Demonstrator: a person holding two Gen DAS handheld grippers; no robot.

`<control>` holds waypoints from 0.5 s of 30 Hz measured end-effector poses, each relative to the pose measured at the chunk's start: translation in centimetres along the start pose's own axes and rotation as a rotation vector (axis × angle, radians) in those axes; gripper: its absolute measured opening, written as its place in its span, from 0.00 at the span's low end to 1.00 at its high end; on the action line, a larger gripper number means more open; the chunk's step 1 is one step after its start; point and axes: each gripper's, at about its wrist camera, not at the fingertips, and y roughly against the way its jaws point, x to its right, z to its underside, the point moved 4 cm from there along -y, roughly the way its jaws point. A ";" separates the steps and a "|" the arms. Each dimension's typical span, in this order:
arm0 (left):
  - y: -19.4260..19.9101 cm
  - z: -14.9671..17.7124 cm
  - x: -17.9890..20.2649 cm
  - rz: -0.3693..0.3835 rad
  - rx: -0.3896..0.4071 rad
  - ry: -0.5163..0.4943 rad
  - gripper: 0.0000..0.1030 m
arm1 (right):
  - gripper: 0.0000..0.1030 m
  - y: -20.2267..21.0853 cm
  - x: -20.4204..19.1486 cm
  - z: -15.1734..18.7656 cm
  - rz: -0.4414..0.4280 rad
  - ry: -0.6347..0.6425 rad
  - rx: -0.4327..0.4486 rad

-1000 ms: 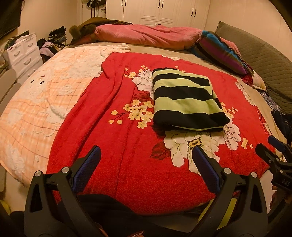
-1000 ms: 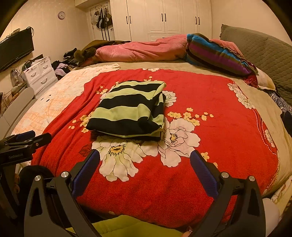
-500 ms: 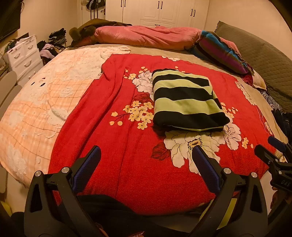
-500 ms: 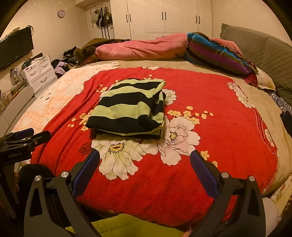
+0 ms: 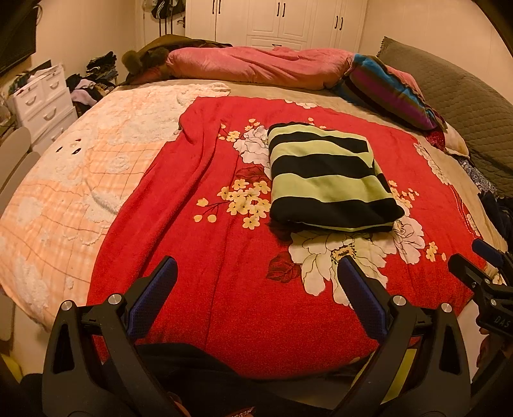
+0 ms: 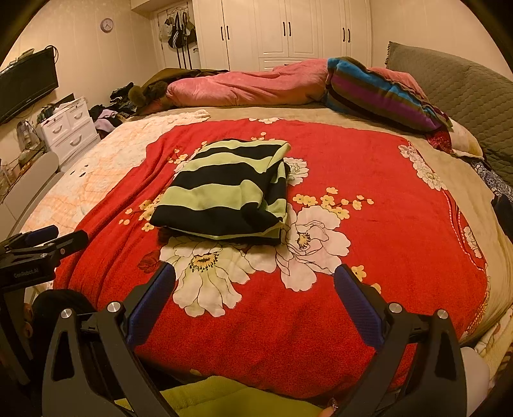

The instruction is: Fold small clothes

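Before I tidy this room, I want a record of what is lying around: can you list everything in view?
striped garment: one, black and pale green, folded, on the red blanket
red blanket: one, red with white and yellow flowers, spread over the bed
peach blanket: one, peach and white, on the bed left of the red one
pink quilt: one, pink, bunched at the far end of the bed
striped pillow: one, blue, purple and dark stripes, far right
drawer unit: one, white, by the left wall
wardrobe: one, white, back wall
clock: one, pale, on the wall
television: one, black, left wall
left claw: one, black with blue pads, open, empty
right claw: one, black with blue pads, open, empty
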 end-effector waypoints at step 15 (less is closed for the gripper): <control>0.0 -0.1 -0.1 -0.002 0.001 -0.002 0.91 | 0.96 0.0 0.1 0.0 0.005 -0.002 -0.002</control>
